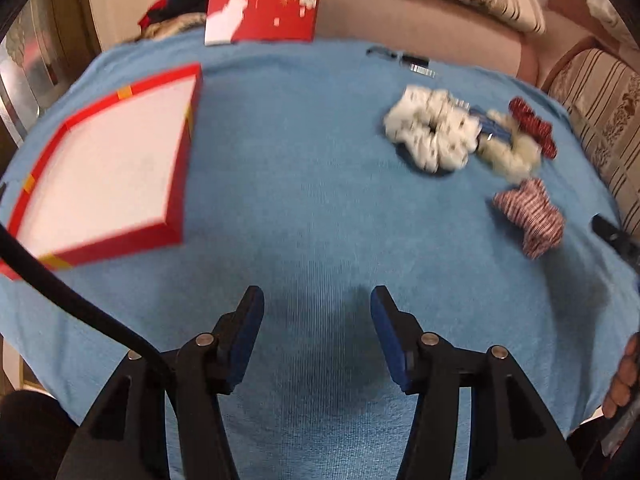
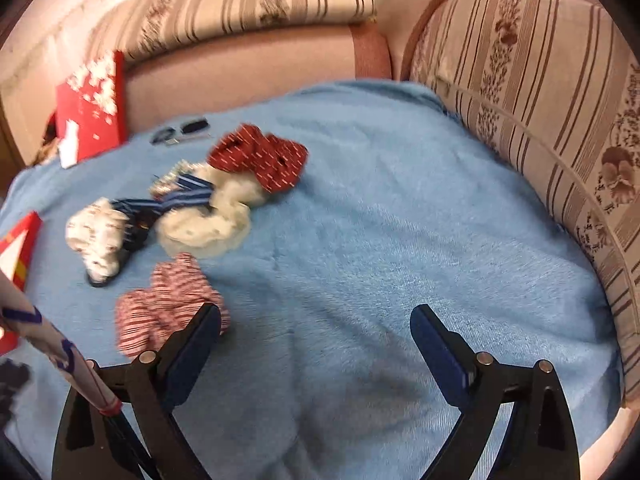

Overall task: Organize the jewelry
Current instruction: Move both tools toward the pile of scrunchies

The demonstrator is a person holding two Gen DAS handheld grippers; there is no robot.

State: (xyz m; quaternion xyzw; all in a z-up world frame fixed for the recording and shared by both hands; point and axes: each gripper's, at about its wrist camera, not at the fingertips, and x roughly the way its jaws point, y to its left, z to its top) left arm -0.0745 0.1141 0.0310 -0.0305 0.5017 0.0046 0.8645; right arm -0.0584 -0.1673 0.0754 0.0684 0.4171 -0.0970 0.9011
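On my far left the red box (image 1: 108, 168) lies open on the blue-covered surface (image 1: 304, 184). My left hand-held gripper (image 1: 317, 304) hovers with fingers spread, holding nothing. The scrunchies (image 1: 436, 132) are piled to the right; my right hand-held gripper (image 2: 316, 324), gaping and unladen, sits just beside the pink striped one (image 2: 160, 304).

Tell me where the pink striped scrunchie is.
The pink striped scrunchie lies on the blue cloth, nearest the right gripper, just past its left finger, apart from the scrunchie pile.
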